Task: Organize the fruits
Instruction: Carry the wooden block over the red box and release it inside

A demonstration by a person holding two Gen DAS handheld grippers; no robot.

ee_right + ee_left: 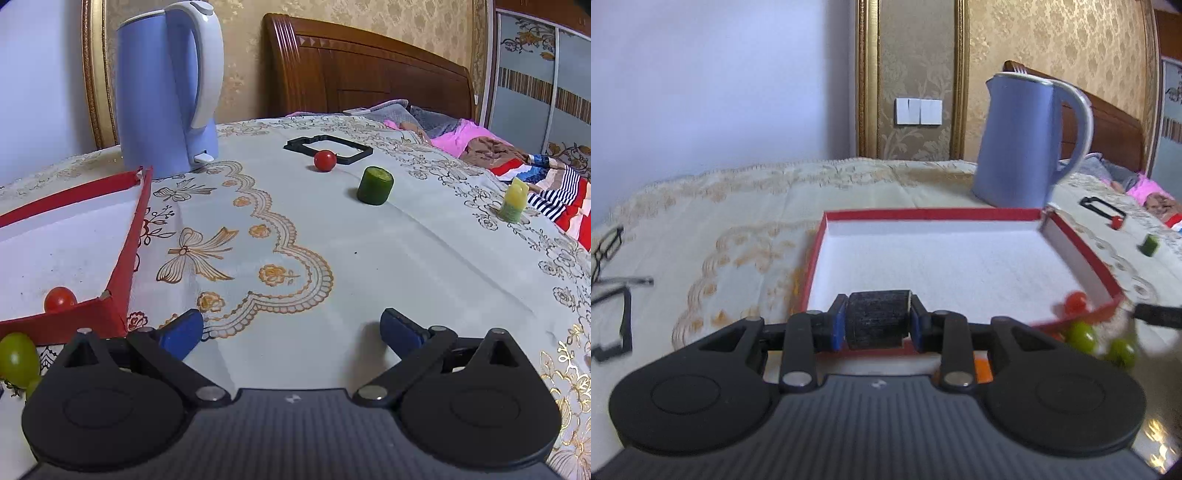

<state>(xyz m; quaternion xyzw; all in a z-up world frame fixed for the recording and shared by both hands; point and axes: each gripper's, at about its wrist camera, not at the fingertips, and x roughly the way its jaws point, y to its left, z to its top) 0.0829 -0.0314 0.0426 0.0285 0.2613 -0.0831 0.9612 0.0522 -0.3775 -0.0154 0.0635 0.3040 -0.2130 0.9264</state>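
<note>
My left gripper [877, 322] is shut on a dark cucumber chunk [875, 332], held over the near edge of the red box [923, 213] with a white floor. A cherry tomato [60, 299] lies in the box's near right corner. Green grapes [1082, 334] sit on the cloth just outside that corner. My right gripper [291, 330] stands open over bare tablecloth with nothing between its blue pads [183, 332]. Farther off on the cloth lie another cherry tomato [325, 160], a green cucumber chunk [375, 185] and a pale yellow-green piece [514, 201].
A blue kettle [166, 88] stands behind the box. A black plastic frame [328, 147] lies beside the far tomato. Glasses [607, 251] rest at the left of the cloth. A bed with bedding [480, 144] is beyond the table's far right edge.
</note>
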